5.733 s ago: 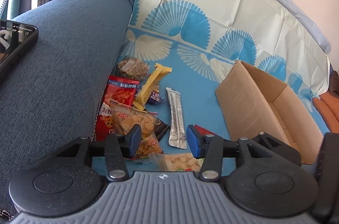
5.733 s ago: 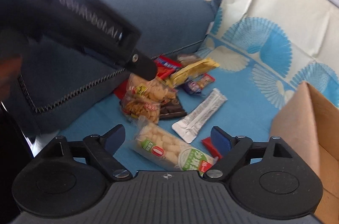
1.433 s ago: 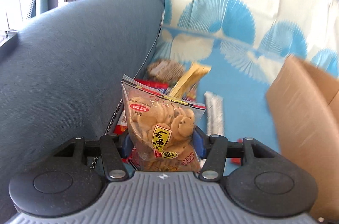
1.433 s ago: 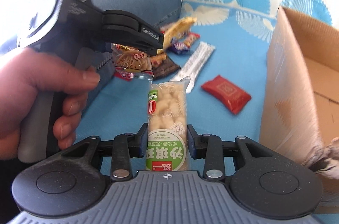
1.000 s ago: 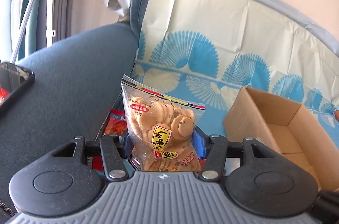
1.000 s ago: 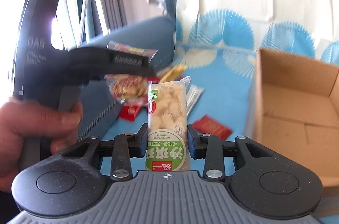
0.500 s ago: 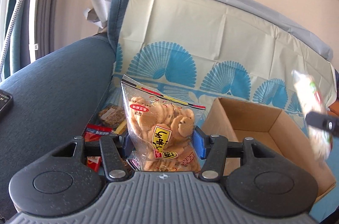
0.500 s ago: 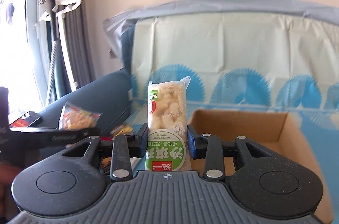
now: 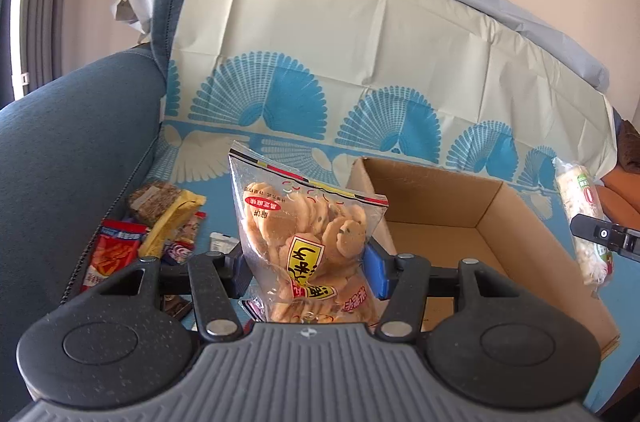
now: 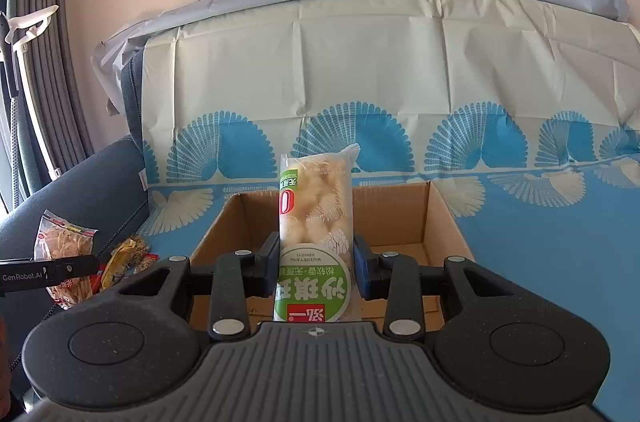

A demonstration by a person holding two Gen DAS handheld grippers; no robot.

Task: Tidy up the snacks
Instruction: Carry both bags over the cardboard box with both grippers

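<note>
My left gripper (image 9: 308, 272) is shut on a clear bag of round brown crackers (image 9: 308, 234), held upright just left of the open cardboard box (image 9: 500, 214). My right gripper (image 10: 316, 268) is shut on a long pack of pale puffed sweets with a green label (image 10: 316, 222), upright in front of the same box (image 10: 440, 218). The box's bare floor shows in both views. In the left wrist view the sweets pack (image 9: 580, 218) hangs at the right edge, above the box's right side. The cracker bag (image 10: 64, 250) shows at the far left of the right wrist view.
Several loose snack packets (image 9: 160, 222) lie on the blue patterned sheet (image 9: 280, 102) against the dark blue sofa arm (image 9: 72, 150), left of the box. The sheet runs up the sofa back. A curtain (image 10: 44, 62) hangs at the left.
Both grippers have swung right toward the box, each keeping its pack. The box now fills more of both views, and the sweets pack sits steadier at the left view's right edge.
</note>
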